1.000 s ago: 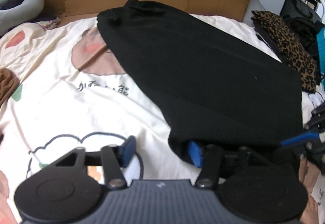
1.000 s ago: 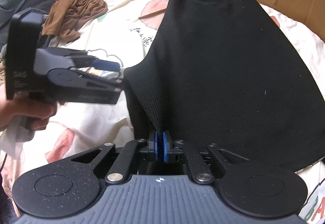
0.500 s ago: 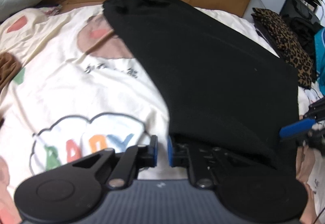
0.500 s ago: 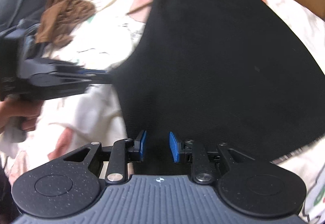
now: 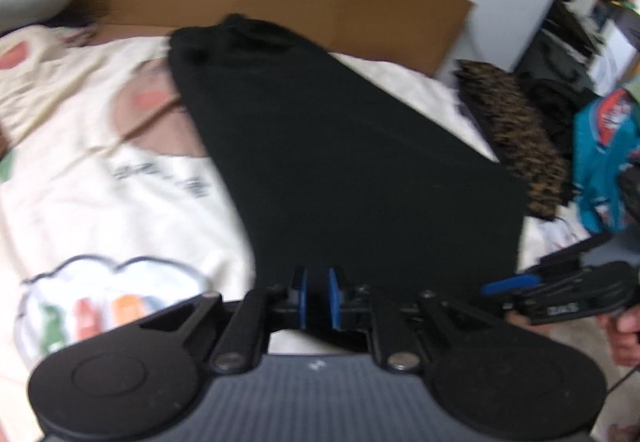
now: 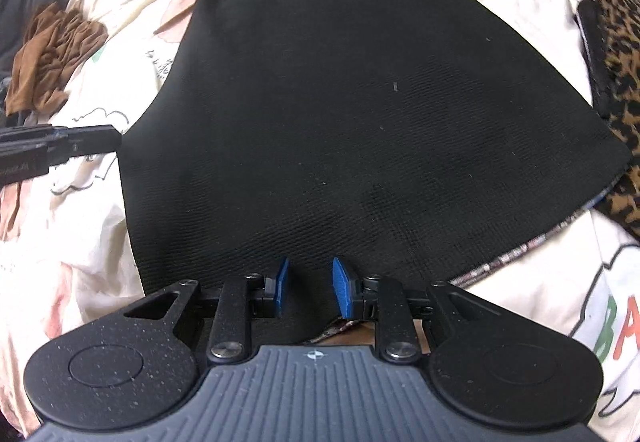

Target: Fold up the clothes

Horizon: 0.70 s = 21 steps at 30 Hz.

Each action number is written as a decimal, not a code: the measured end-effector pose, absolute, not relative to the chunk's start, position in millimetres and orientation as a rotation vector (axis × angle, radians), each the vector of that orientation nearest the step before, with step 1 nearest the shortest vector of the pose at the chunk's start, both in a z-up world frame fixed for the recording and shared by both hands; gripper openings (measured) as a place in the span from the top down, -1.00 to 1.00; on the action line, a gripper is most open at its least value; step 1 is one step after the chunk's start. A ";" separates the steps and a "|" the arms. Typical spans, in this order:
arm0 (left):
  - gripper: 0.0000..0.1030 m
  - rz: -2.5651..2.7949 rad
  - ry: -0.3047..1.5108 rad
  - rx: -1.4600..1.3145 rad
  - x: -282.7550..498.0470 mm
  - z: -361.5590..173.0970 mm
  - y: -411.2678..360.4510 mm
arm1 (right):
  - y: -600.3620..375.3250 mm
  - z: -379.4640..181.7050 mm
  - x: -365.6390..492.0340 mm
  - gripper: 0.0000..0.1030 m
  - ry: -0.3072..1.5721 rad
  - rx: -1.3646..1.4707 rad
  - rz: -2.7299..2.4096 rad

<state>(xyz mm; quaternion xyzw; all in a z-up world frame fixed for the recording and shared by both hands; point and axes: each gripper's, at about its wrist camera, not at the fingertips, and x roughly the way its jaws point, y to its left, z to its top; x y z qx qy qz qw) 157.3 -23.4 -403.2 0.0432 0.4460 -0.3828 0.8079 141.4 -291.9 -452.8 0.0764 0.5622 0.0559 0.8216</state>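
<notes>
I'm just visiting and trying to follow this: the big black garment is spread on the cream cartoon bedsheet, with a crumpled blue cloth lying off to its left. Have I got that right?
Nearly. The black garment does lie spread on the cream cartoon bedsheet, but the crumpled cloth to its left is brown, not blue. The right wrist view shows it clearly.

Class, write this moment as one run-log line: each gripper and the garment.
left gripper: fingers shut on black garment hem | right gripper: fingers open over near hem | garment: flat on bedsheet
</notes>
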 end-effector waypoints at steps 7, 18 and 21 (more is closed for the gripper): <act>0.75 -0.948 0.992 0.102 131.2 -411.3 -48.1 | -293.7 -448.1 136.4 0.41 1.200 0.152 0.095; 0.72 -0.936 1.130 0.138 113.6 -435.8 -39.4 | -341.2 -442.5 121.0 0.41 1.152 0.233 -0.051; 0.70 -0.895 1.160 0.094 114.3 -434.9 -28.5 | -354.4 -440.5 118.1 0.40 1.136 0.241 -0.093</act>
